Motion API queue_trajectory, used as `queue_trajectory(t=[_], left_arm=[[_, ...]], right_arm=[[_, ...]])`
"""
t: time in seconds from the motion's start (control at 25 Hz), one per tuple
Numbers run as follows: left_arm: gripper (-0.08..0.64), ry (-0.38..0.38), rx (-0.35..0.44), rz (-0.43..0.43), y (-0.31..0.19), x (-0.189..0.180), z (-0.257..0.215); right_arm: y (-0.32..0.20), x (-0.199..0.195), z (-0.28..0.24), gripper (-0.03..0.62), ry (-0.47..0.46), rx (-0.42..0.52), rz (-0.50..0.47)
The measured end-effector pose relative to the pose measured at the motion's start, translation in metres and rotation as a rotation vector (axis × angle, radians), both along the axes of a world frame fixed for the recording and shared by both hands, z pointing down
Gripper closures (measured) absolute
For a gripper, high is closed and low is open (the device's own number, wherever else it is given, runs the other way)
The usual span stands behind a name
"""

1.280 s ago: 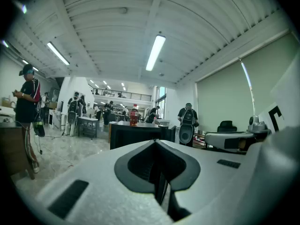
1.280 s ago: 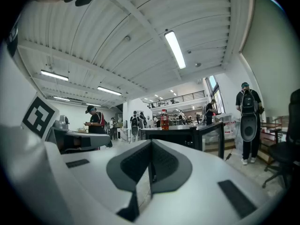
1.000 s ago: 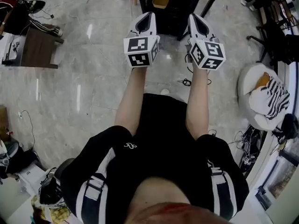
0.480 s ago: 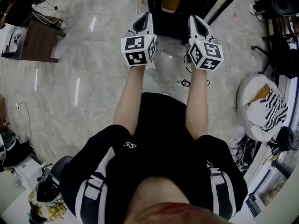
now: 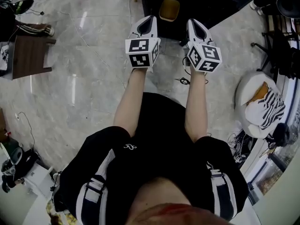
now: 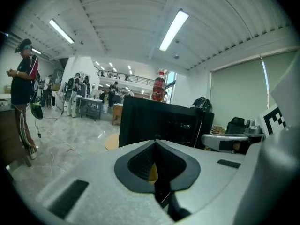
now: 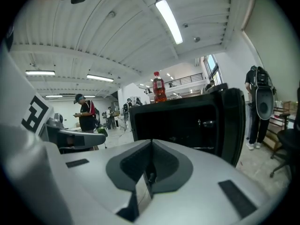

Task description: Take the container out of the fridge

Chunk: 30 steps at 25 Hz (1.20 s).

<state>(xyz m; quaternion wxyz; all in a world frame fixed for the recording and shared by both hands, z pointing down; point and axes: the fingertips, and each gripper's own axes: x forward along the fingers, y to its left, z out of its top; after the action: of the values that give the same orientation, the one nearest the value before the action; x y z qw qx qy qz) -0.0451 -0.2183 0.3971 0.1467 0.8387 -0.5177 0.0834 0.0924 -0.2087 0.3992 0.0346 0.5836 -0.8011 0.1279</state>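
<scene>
A low black fridge (image 5: 197, 3) stands on the marble floor just ahead of both grippers. A yellow container (image 5: 169, 9) shows against its dark body; whether it sits inside I cannot tell. My left gripper (image 5: 149, 19) and right gripper (image 5: 193, 23) are held side by side, pointing at the fridge, both shut and holding nothing. The left gripper (image 6: 155, 142) has the fridge (image 6: 159, 123) close in front, with a red bottle (image 6: 160, 85) on top. Past the right gripper (image 7: 151, 143) the fridge (image 7: 187, 121) shows a dark front and the bottle (image 7: 159, 88).
A brown wooden bench (image 5: 29, 56) stands at the left. At the right a white seat (image 5: 251, 121) holds a striped cloth. Cables (image 5: 185, 81) lie on the floor under my right arm. People (image 6: 22, 86) stand further back in the hall.
The fridge and yellow container have come a little nearer in the head view as I moved forward. Both grippers stay shut, side by side.
</scene>
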Motion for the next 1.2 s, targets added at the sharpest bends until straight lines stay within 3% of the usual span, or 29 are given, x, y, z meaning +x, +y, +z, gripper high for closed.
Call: queue_trajectory(t=[0.32,0.6,1.0,1.2], left_arm=[[0.552,0.018,-0.151,-0.016,-0.064,-0.028,0.071],[0.552,0.04,-0.245,-0.047,-0.082,-0.032,0.114],[0.552,0.054,-0.342,-0.094,-0.076,-0.032,0.175],[0.552,0.056,-0.367,-0.122,-0.069,-0.041,0.192]], right_arm=[[-0.064,-0.023,0.068,0.58,0.073,-0.138,0.01],[-0.094,-0.025,0.139,0.577,0.267,-0.264,-0.045],[-0.123,-0.054,0.264,0.577,0.671,-0.403,-0.416],[-0.128,-0.065,0.31,0.577,0.914,-0.422,-0.585]])
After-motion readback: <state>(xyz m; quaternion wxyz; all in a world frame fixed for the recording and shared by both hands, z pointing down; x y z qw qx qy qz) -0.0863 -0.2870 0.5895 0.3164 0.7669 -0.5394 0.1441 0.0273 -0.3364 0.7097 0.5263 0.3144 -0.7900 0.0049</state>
